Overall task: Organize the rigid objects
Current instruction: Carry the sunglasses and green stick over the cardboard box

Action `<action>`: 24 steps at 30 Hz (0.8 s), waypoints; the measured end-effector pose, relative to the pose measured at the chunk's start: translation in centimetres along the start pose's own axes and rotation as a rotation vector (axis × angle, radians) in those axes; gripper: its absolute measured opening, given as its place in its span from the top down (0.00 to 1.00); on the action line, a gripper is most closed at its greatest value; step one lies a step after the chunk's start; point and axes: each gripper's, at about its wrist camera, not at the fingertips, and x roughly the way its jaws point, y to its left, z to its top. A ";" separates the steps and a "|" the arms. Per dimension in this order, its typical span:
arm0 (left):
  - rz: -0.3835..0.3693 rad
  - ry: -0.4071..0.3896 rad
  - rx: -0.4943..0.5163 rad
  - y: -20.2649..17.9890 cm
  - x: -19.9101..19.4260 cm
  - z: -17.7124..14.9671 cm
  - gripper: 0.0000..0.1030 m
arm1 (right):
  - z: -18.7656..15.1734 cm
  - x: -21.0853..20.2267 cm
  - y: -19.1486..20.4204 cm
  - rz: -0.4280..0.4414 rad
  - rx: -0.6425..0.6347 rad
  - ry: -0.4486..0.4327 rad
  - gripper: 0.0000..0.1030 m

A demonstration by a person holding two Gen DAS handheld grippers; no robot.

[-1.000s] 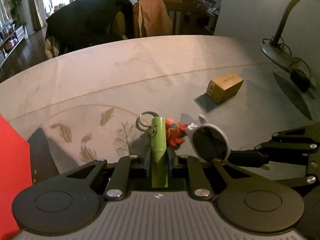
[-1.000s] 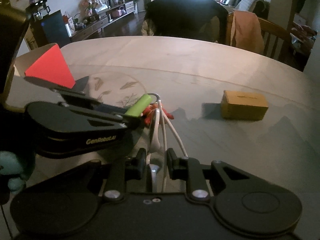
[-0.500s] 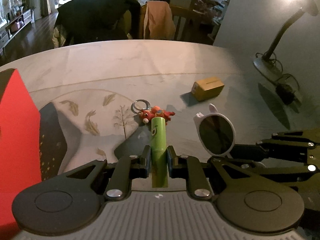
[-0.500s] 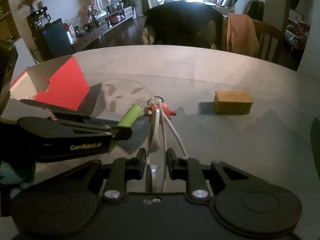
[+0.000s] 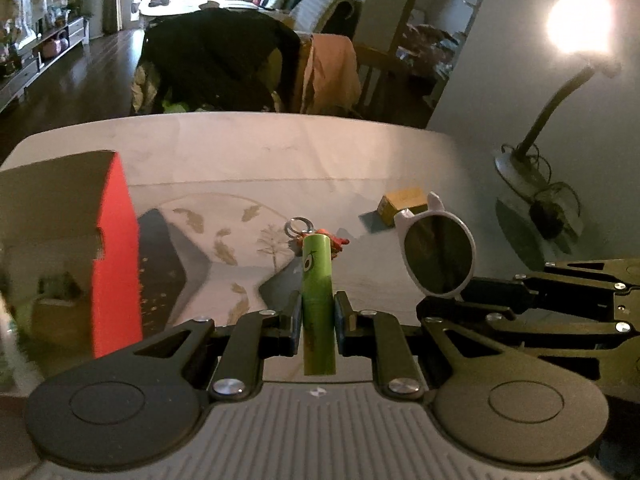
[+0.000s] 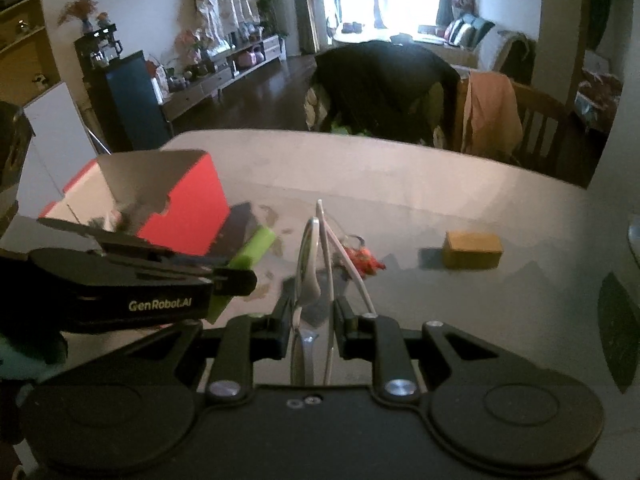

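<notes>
My left gripper (image 5: 317, 322) is shut on a green cylinder (image 5: 317, 280) with a cartoon eye, held above the table; the cylinder also shows in the right wrist view (image 6: 256, 249). My right gripper (image 6: 311, 320) is shut on white-framed sunglasses (image 6: 316, 264), whose dark round lens shows in the left wrist view (image 5: 439, 255). A red keychain figure with a metal ring (image 5: 320, 236) lies on the table ahead, also in the right wrist view (image 6: 362, 258). An open red box (image 5: 114, 248) stands at the left, also in the right wrist view (image 6: 184, 208).
A small tan cardboard box (image 5: 404, 203) lies on the table to the right (image 6: 472, 249). A lit desk lamp (image 5: 556, 120) with cables stands at far right. Chairs draped with clothes (image 5: 248, 64) stand behind the table's far edge.
Both grippers have risen and pulled back from the table with their objects. The keychain and the tan box look smaller and farther. More of the red box shows at the left.
</notes>
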 end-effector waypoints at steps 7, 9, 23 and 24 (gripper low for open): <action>0.023 -0.043 -0.004 2.2 -4.2 -0.1 0.84 | 1.6 -1.3 3.5 0.005 -0.030 -0.028 0.79; 0.028 -0.053 -0.008 3.2 -5.3 -0.2 0.84 | 2.0 -1.4 4.9 0.007 -0.045 -0.035 0.79; 0.082 -0.090 -0.049 11.9 -10.7 -0.4 0.84 | 4.6 1.2 13.5 0.030 -0.095 -0.043 0.79; 0.087 -0.091 -0.051 12.6 -10.9 -0.5 0.84 | 4.7 1.4 13.9 0.031 -0.096 -0.042 0.79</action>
